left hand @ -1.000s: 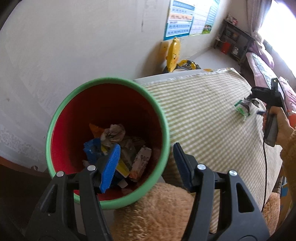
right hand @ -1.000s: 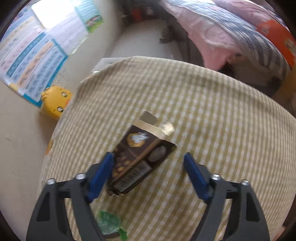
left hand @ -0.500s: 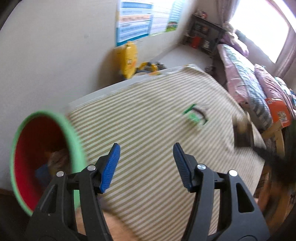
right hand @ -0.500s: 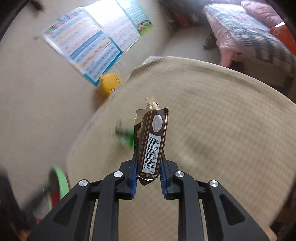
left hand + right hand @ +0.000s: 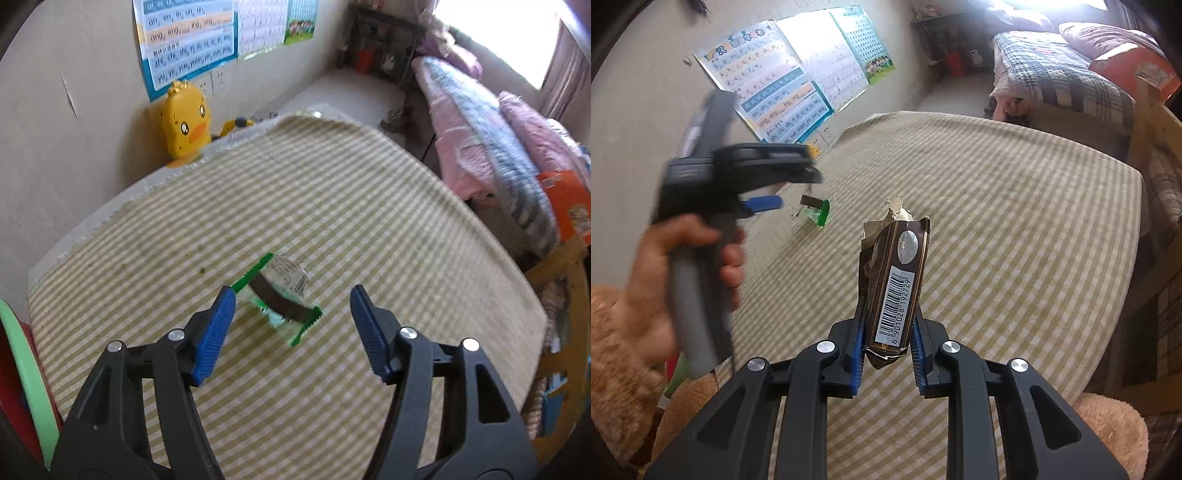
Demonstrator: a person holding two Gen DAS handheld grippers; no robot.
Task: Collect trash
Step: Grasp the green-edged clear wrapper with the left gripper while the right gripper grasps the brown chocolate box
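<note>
Gripping brown wrapper (torn) — right gripper.

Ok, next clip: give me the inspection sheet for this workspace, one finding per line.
Surface: striped cloth covers the table, mostly bare.
Job's things: green wrapper lies on the cloth; brown wrapper, barcode showing, is held above the cloth; green-rimmed bin is at the left edge of the left wrist view.
Clutter: nothing seen on the cloth.
Grippers: left gripper open, hovering by the green wrapper; right gripper just closed, shut on the brown wrapper.
Cables: nothing seen.
Surroundings: yellow duck toy and wall posters behind the table; bed with quilts to the right.
</note>
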